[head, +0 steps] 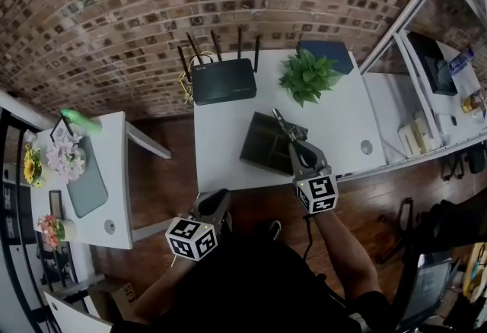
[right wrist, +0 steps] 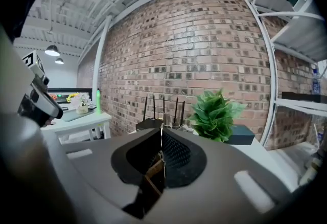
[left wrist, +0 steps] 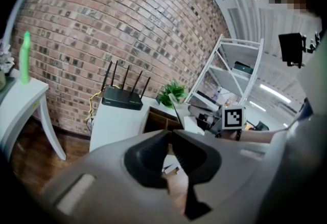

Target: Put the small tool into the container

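- Fingers (right wrist: 177, 155) of the right gripper (right wrist: 162, 137) are pressed together, clamped on the small tool (head: 280, 122); only a thin sliver shows at the pad seam in the right gripper view.
- Small tool is slender and metallic. It sticks out past the fingertips, pointing away from the person toward the potted plant (head: 308, 75).
- In the head view the tool and the right gripper's fingertips sit over the right part of the container (head: 261, 143). Can't tell if the tool tip touches it.
- Container is a dark open tray with compartments on the white table (head: 346, 122), near the front edge. Its wooden dividers show below the right pads.
- Left gripper (left wrist: 169, 135) has its jaws together with nothing between them. It is held off the table, in front of the front edge and left of the right gripper, well apart from the tool.
- Router (head: 223, 80) stands at the back of the table, by the brick wall (head: 114, 12), with the potted plant to its right.
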Demonstrator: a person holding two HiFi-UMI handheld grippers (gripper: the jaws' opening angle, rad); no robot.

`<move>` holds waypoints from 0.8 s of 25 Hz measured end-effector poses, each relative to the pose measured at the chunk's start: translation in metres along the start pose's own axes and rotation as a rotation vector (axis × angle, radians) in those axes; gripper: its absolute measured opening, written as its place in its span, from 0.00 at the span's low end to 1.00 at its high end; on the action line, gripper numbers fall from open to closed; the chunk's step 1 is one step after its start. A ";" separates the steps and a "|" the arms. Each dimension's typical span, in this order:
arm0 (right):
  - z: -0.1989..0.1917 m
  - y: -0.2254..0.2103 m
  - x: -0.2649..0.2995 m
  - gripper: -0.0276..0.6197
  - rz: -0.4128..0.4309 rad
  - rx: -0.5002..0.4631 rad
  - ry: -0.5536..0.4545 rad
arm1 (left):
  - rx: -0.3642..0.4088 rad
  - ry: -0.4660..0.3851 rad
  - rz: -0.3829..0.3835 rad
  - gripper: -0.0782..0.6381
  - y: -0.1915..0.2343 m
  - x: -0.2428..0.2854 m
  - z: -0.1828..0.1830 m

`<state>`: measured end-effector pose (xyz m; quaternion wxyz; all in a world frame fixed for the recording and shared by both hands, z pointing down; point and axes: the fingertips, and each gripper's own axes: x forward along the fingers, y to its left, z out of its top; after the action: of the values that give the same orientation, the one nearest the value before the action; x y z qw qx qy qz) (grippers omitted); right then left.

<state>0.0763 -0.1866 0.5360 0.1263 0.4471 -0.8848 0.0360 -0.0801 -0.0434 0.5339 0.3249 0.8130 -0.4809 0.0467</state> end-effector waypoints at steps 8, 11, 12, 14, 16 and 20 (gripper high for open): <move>-0.019 0.008 0.010 0.07 0.004 -0.084 0.037 | 0.001 0.008 0.007 0.15 0.001 -0.001 -0.001; -0.029 0.006 0.011 0.07 0.002 -0.099 0.057 | 0.002 0.009 0.013 0.15 0.000 -0.001 -0.001; -0.028 0.005 0.011 0.07 0.001 -0.098 0.052 | 0.002 0.009 0.015 0.15 0.000 -0.001 -0.001; -0.030 0.004 0.010 0.07 -0.001 -0.095 0.055 | 0.003 0.009 0.017 0.15 0.000 -0.001 0.000; -0.033 0.003 0.009 0.07 -0.003 -0.092 0.063 | 0.004 0.009 0.017 0.15 -0.001 0.000 0.000; -0.040 0.006 0.009 0.07 -0.005 -0.079 0.083 | 0.003 0.008 0.014 0.15 -0.002 0.000 0.000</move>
<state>0.0741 -0.1827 0.5773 0.1807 0.4421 -0.8784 0.0193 -0.0786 -0.0429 0.5334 0.3253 0.8100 -0.4850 0.0529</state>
